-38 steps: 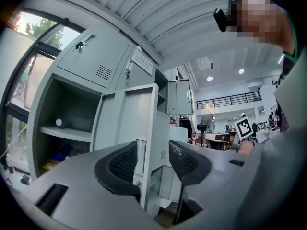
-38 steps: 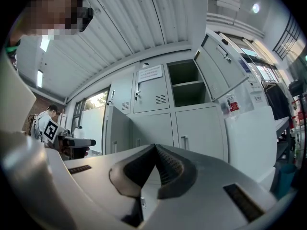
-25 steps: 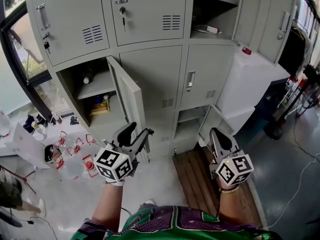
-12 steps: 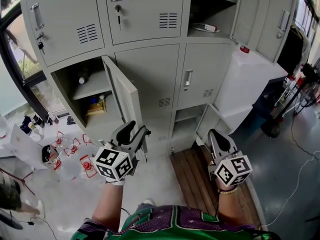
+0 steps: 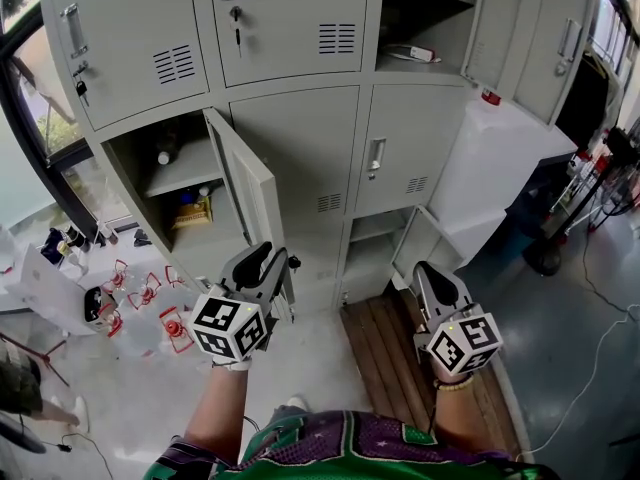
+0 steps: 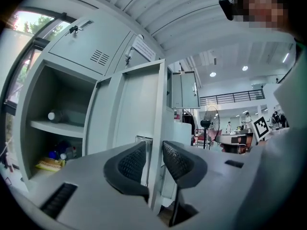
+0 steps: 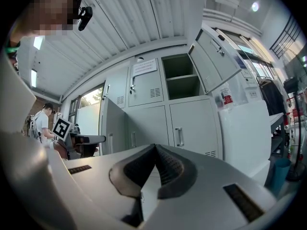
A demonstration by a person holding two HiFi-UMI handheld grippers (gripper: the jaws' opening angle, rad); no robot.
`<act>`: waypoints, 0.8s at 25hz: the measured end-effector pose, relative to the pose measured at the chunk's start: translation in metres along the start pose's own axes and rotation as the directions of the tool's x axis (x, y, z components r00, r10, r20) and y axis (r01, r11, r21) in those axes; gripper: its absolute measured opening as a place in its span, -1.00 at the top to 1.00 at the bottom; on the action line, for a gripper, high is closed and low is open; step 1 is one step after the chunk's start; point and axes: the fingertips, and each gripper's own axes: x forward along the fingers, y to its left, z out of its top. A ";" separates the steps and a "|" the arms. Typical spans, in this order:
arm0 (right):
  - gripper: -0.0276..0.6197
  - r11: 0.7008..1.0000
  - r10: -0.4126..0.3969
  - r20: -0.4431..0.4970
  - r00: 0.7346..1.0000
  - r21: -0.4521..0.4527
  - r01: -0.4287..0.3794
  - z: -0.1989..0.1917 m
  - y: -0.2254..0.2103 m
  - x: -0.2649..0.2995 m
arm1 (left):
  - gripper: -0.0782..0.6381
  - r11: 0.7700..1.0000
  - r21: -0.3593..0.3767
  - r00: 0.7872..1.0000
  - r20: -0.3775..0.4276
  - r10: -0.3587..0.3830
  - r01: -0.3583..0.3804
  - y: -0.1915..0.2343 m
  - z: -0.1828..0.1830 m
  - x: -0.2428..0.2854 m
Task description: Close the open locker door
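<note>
The open locker door (image 5: 250, 183) is grey and swings out toward me from the middle-left compartment (image 5: 180, 168). My left gripper (image 5: 279, 262) is at the door's free edge, low down. In the left gripper view that door edge (image 6: 157, 119) runs upright between the two pads (image 6: 132, 161) of the left gripper (image 6: 153, 152). The jaws are closing on it, and a thin gap still shows at the left pad. My right gripper (image 5: 426, 270) hangs to the right, shut and holding nothing. The right gripper view shows the right gripper (image 7: 154, 150) with its pads together and the open door (image 7: 108, 128) to the left.
A small bottom locker door (image 5: 432, 240) also stands open near my right gripper, and a top-right locker (image 5: 425, 18) is open too. A white cabinet (image 5: 500, 158) flanks the lockers. A wooden pallet (image 5: 400, 358) lies below. Red-and-white items (image 5: 150, 293) litter the floor on the left.
My left gripper's jaws have narrowed around the door's edge. Both grippers have shifted slightly, and the view has tilted a little.
</note>
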 end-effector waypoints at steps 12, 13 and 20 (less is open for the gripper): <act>0.90 0.998 0.069 -0.014 0.997 0.001 -0.069 -0.004 0.023 0.016 | 0.42 0.998 -0.009 0.998 0.007 0.062 -0.062 0.012 0.001 -0.030; 0.90 0.997 0.078 -0.017 0.997 0.001 -0.078 -0.005 0.026 0.019 | 0.42 0.998 -0.011 0.998 0.006 0.069 -0.069 0.014 0.001 -0.033; 0.90 0.990 0.140 -0.025 0.990 -0.007 -0.140 -0.007 0.051 0.038 | 0.42 0.992 -0.021 0.992 0.019 0.122 -0.121 0.030 0.003 -0.059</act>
